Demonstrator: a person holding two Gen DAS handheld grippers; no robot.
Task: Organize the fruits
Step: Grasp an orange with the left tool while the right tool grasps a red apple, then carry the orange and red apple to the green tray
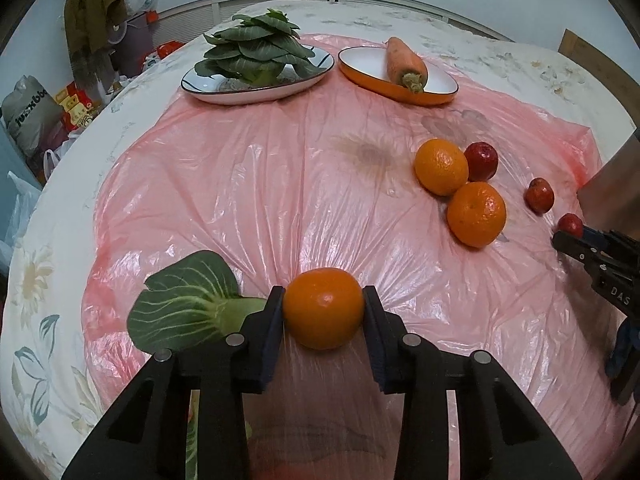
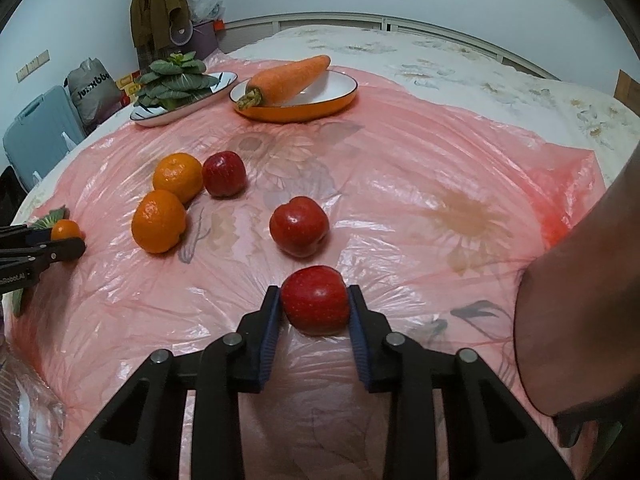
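So the left gripper [image 1: 324, 308] was clamped on an orange [image 1: 324, 309] at 6 o'clock on the pink plastic sheet [image 1: 280, 184], and the right gripper [image 2: 314, 306] had a red apple [image 2: 315, 301] pinched across its middle, also at 6 o'clock in its own view. Both fruits looked firm and roundish, the apple's skin probably slick, so squeezing at the widest part seemed the safest bet.
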